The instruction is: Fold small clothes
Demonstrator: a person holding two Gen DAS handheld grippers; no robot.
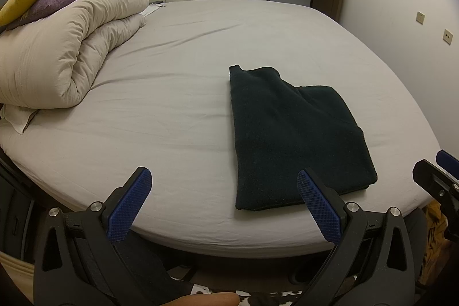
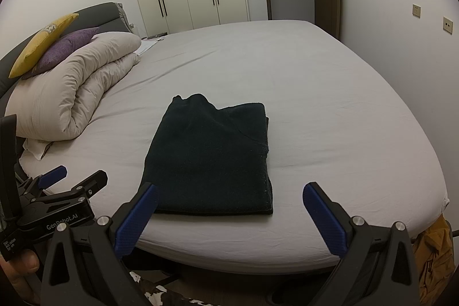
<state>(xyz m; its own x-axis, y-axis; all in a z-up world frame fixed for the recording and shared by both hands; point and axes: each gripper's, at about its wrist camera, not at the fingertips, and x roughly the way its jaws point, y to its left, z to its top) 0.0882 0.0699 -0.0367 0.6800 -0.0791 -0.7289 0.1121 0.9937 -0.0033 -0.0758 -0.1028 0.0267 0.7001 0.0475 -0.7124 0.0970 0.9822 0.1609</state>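
Your left gripper (image 1: 223, 185) and right gripper (image 2: 229, 198) both hang with fingers spread apart, holding nothing, just off the near edge of the bed (image 1: 172, 111). Between them and mid-mattress lies the folded dark green garment (image 2: 212, 159), flat on grey sheet. Bare sheet surrounds it; a rolled duvet (image 1: 66, 53) sits well left.

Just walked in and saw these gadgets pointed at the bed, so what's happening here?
A person holds a pair of tongs in each hand, folding small clothes. A dark garment lies already folded on the grey bed sheet. The left tongs and right tongs both hover open near the bed's edge, gripping nothing.
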